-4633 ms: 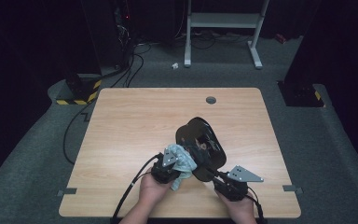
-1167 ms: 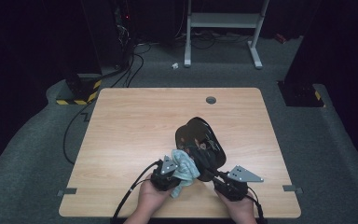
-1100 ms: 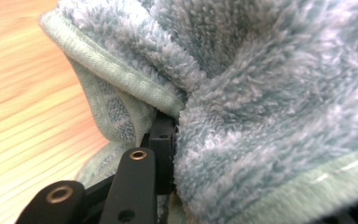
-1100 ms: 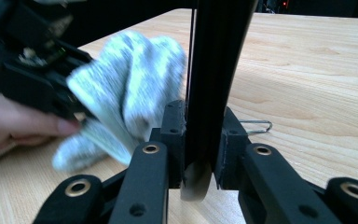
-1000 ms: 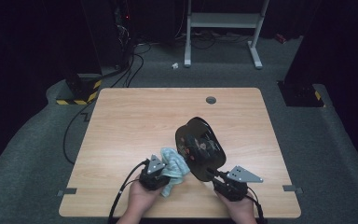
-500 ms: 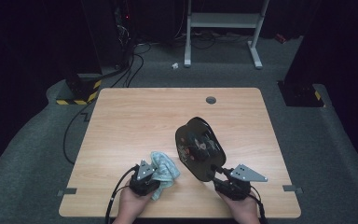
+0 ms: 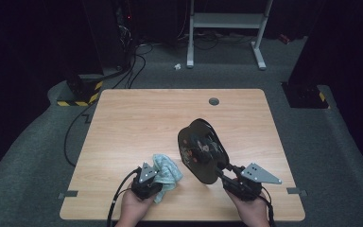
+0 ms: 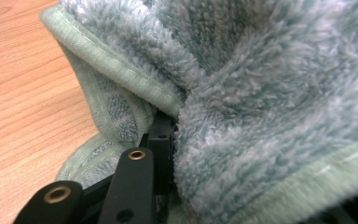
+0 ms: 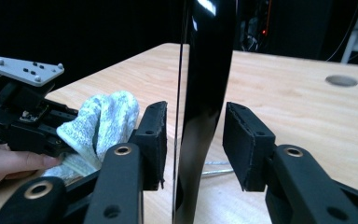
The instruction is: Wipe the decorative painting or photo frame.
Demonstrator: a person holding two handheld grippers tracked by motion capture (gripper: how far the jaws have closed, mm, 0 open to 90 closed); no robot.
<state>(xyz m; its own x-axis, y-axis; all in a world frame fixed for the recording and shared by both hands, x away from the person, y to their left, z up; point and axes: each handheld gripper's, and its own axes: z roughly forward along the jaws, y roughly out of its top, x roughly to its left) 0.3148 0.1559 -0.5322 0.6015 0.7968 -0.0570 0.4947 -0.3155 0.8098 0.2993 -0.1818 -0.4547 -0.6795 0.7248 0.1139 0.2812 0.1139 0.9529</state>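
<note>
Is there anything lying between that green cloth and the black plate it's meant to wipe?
Nothing visible. The cloth, clamped in the left gripper, sits beside the black plate that the right gripper holds on edge; between them is bare table.

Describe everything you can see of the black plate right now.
The black plate is round, glossy and dark, plastic or glazed by the look, with pale smudges or reflections across the face toward the camera. It stands nearly on edge above the wooden table, tilted. The right gripper has its lower rim between its pads; small gaps show on both sides in the right gripper view, so a firm clamp cannot be confirmed. The cloth sits apart to its left, not touching.
</note>
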